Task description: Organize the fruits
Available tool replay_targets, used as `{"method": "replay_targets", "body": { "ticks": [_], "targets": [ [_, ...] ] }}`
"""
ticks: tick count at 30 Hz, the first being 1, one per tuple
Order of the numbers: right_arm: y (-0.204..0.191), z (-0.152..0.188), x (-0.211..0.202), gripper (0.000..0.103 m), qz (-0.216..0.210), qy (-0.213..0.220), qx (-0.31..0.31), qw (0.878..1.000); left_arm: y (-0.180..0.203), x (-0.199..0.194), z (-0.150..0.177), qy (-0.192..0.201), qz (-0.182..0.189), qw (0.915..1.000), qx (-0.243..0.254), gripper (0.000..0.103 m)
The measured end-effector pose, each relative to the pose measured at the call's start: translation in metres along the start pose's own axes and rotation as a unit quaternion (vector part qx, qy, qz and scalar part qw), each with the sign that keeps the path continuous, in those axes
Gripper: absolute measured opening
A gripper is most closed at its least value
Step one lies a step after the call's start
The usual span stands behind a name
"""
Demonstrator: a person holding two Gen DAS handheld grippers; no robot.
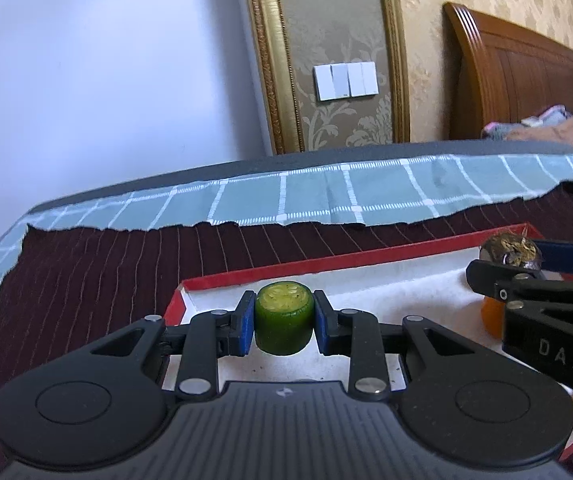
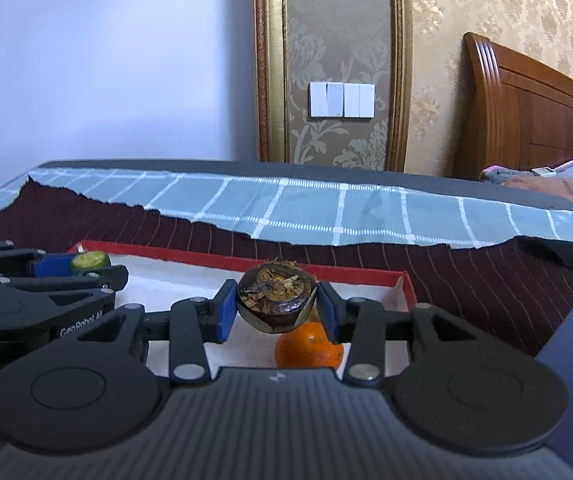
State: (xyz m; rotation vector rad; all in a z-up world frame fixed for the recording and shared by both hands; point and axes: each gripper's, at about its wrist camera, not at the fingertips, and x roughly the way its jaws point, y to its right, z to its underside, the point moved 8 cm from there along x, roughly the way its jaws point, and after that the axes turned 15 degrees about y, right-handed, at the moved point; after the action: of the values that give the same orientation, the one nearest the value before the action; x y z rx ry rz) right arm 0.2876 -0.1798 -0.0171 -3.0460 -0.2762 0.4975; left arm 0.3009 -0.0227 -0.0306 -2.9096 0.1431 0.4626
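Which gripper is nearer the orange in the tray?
Right. The right gripper holds a dark fruit just above the orange; the left gripper is off to its left.

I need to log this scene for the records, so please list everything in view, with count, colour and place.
green fruit: one, green, between the left claw's pads, above the tray
dark fruit: one, dark brown, between the right claw's pads
orange: one, orange, in the tray below the dark fruit
tray: one, red rim, white inside, on the striped cloth
striped cloth: one, dark red
checked cloth: one, pale green and white, behind it
left claw: shut on the green fruit
right claw: shut on the dark fruit
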Motion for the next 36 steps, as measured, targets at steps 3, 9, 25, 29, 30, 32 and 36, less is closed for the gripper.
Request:
{"method": "replay_targets", "body": {
  "ticks": [3,9,25,29,30,32,36],
  "targets": [
    [0.000,-0.003,0.004,0.040,0.003,-0.001,-0.008,1.000,-0.001,0.003,-0.007,0.001,-0.001,1.0000,0.000,0.029],
    [0.000,-0.012,0.011,0.040,0.002,0.011,-0.004,1.000,-0.006,0.007,-0.013,0.013,-0.006,0.9998,-0.016,0.029],
    [-0.004,0.000,0.020,0.040,-0.007,0.005,-0.007,1.000,-0.002,0.010,-0.007,0.016,0.002,0.9996,-0.025,0.029],
    [-0.003,0.001,0.022,0.040,-0.005,0.003,-0.006,1.000,-0.003,0.013,-0.004,0.013,-0.002,0.9996,-0.024,0.029],
    [-0.003,0.001,0.021,0.040,-0.004,0.004,-0.006,1.000,-0.003,0.013,-0.004,0.012,-0.001,0.9996,-0.024,0.029],
    [-0.004,0.001,0.021,0.040,-0.003,0.005,-0.006,1.000,-0.002,0.014,-0.004,0.012,0.000,0.9996,-0.024,0.029],
    [-0.004,0.002,0.021,0.040,-0.003,0.005,-0.005,1.000,-0.001,0.014,-0.004,0.013,0.001,0.9997,-0.023,0.029]
  ]
}}
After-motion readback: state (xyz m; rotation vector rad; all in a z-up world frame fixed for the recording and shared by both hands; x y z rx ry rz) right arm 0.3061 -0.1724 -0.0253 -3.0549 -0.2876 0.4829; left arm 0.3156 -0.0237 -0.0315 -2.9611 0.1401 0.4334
